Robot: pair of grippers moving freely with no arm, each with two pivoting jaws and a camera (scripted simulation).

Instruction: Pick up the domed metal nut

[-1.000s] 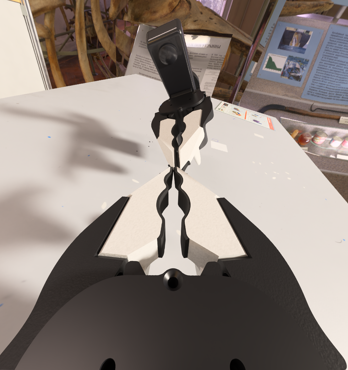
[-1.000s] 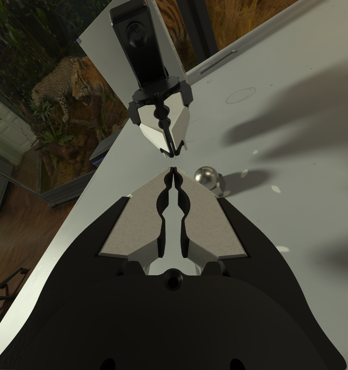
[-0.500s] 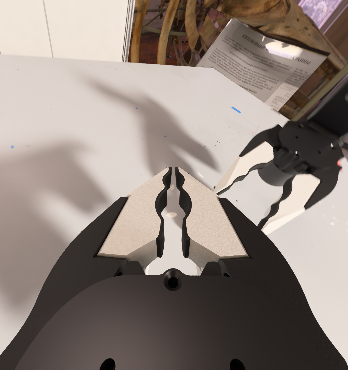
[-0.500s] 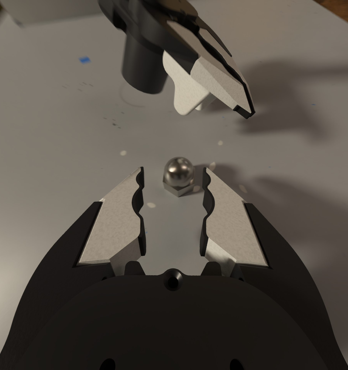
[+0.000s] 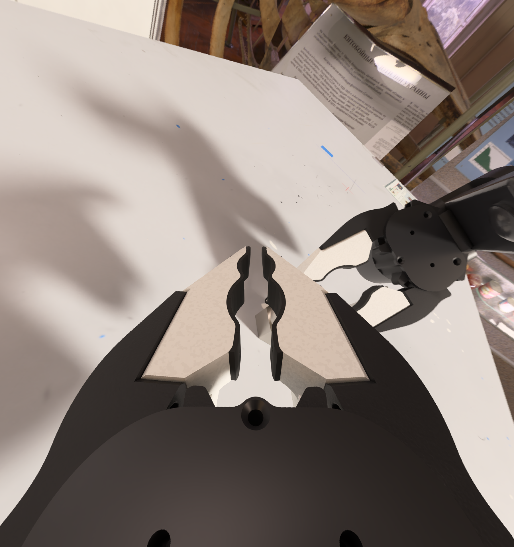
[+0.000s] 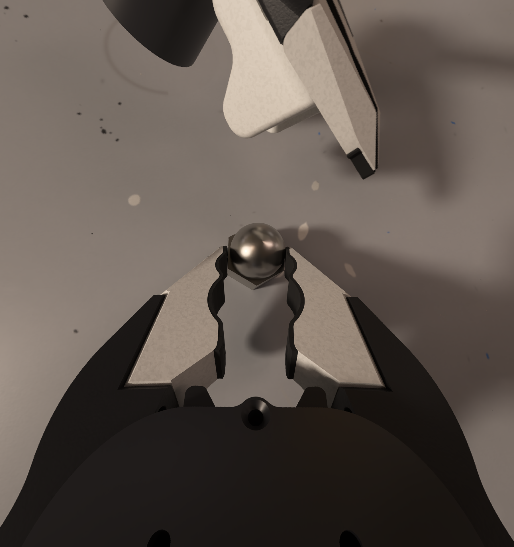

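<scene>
Right wrist view: the right tool (image 6: pixel 255 251) is clamped on the nut (image 6: pixel 255 257) at its 2 fingertips, low over the worktop (image 6: pixel 72 207). The left tool (image 5: pixel 255 251) hangs nearby, fingers nearly together, gripping nothing.

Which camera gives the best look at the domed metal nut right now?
The right wrist view: the domed metal nut sits centred, its shiny dome and hex base clear, pinched between the right gripper fingertips. The left wrist view shows only a pale sliver, probably the nut, through the left gripper gap.
</scene>
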